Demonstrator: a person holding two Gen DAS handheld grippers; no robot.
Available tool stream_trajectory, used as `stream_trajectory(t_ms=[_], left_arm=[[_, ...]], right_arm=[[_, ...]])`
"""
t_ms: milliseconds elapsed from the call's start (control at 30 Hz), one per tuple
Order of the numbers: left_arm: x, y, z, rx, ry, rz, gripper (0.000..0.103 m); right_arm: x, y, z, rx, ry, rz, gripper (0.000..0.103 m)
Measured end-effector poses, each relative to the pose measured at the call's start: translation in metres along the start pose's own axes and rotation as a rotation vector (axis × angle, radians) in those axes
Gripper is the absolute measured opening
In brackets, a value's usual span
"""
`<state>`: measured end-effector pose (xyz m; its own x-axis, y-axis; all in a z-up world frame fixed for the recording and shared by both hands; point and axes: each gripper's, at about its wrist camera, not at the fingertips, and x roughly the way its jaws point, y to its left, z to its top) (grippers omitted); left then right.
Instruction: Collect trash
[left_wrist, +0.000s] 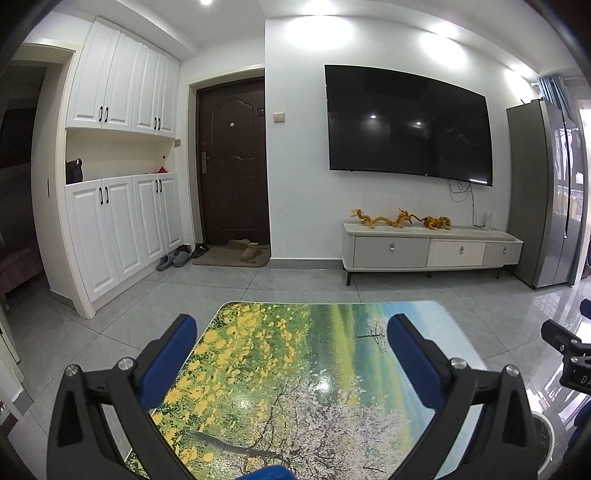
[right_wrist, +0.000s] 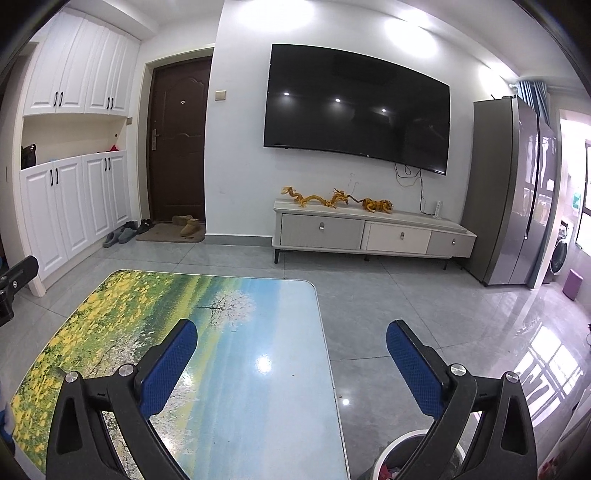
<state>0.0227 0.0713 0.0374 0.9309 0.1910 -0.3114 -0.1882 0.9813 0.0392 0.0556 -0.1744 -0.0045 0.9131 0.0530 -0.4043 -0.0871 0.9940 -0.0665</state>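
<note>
My left gripper (left_wrist: 291, 328) is open and empty, held above a low table (left_wrist: 295, 369) with a printed landscape top. My right gripper (right_wrist: 291, 332) is open and empty above the table's right edge (right_wrist: 325, 332). A round trash bin (right_wrist: 406, 458) with some scraps inside stands on the floor beside the table's near right corner; its rim also shows in the left wrist view (left_wrist: 543, 432). No loose trash shows on the tabletop. The right gripper's body (left_wrist: 565, 350) shows at the right edge of the left wrist view.
A TV stand (right_wrist: 373, 232) with golden figurines stands under a wall TV (right_wrist: 354, 107). A fridge (right_wrist: 513, 192) is at the right, white cabinets (left_wrist: 118, 221) and a dark door (left_wrist: 232, 166) with shoes (left_wrist: 177, 258) at the left. Grey tile floor surrounds the table.
</note>
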Motion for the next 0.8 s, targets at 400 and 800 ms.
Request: stream_trajectory(t_ms=[400,800], left_arm=[[0.011,0.002,-0.001,-0.02,0.01,0.011,0.103],[0.022,-0.002,-0.003,-0.013,0.05,0.0,0.103]], right_arm=[[0.004,-0.004,-0.002,0.008,-0.025,-0.051,0.103],[0.013,-0.009,-0.007,0.023,-0.01,-0.061,0.103]])
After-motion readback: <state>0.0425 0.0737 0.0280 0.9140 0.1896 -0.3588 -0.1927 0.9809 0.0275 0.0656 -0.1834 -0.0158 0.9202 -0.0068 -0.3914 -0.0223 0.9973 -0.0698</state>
